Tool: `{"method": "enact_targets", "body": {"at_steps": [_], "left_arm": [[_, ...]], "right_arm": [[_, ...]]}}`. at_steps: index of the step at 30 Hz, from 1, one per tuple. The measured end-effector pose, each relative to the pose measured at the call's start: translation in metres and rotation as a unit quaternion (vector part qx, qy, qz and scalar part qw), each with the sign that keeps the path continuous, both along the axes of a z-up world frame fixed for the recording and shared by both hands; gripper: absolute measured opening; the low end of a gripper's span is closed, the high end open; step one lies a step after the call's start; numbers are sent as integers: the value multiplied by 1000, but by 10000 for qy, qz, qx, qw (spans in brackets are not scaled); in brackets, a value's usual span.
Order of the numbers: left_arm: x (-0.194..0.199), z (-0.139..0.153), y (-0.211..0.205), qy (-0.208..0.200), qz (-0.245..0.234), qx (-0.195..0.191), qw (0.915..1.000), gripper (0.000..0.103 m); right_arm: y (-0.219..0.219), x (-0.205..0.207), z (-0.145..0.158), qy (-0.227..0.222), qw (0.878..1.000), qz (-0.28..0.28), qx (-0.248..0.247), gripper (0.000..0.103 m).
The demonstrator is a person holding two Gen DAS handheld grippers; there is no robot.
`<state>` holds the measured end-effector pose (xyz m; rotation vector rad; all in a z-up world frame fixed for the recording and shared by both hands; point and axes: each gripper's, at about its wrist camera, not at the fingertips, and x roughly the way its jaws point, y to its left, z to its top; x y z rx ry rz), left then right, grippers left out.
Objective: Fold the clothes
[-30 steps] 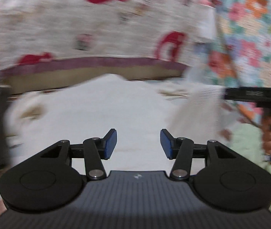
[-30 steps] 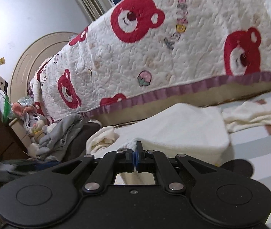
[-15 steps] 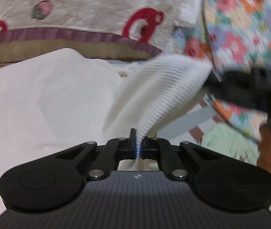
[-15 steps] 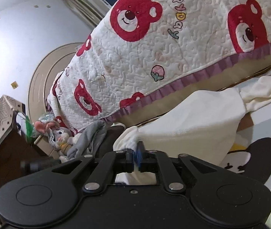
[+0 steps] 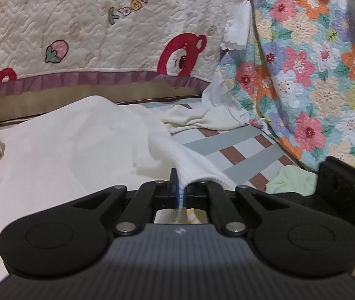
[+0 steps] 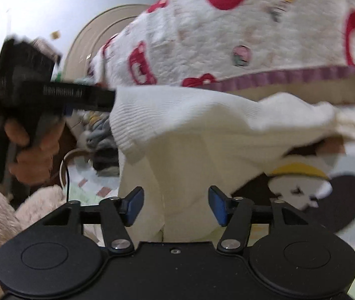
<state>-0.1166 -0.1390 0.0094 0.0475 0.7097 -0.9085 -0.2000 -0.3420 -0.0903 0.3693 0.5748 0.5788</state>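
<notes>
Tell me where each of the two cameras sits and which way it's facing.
Left wrist: on the left gripper, looking forward and low across the white ribbed knit garment it pinches, toward the bear-print quilt; no hand visible.
Right wrist: on the open right gripper, facing the lifted garment and the quilt beyond it; the person's left hand and fuzzy sleeve show.
Shared: garment, bear quilt, left gripper.
</notes>
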Motion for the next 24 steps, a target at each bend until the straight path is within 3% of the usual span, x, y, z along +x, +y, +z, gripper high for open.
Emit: {"method": "enact_targets", "body": {"at_steps": [1, 6, 7, 8, 9, 10, 11, 12, 17, 19, 21, 24], "left_arm": [[0, 2, -2, -1, -32, -4, 10000, 2], [-4, 12, -5, -50, -173, -98, 9998, 2], [-3, 13, -6, -57, -190, -122, 9997, 2], [-2, 15, -7, -54, -177, -123, 9998, 2], [-1, 16, -9, -61, -181, -116, 9998, 2], [1, 17, -10, -67, -184, -105, 9998, 2], [1, 18, -12, -59, -195, -84, 9998, 2], [2, 18, -15, -8, -252, -75, 9997, 2], [0, 11, -35, 480, -614, -135, 9969, 2], [0, -8, -48, 1090, -819, -222, 9904, 5], [0, -38, -62, 1779, -850, -47, 9804, 15], [7, -75, -66, 2645, -780, 75, 9612, 16]], "right_arm": [[1, 4, -3, 33, 10000, 57, 46, 73], [5, 26, -16, 200, 9988, 345, 276, 72], [6, 30, -19, 233, 9984, 402, 322, 62], [7, 34, -21, 267, 9979, 460, 367, 33], [8, 38, -24, 300, 9974, 517, 413, 14], [9, 43, -27, 333, 9967, 574, 459, 6], [10, 46, -29, 390, 9958, 631, 529, 6], [12, 41, -29, 737, 9910, 682, 883, 6], [16, 5, -30, 1913, 9534, 610, 2251, 7], [15, -9, -42, 2284, 9328, 554, 2731, 9], [13, -23, -53, 2629, 9101, 490, 3165, 9], [-11, -44, -45, 2493, 9350, 216, 2513, 11]]}}
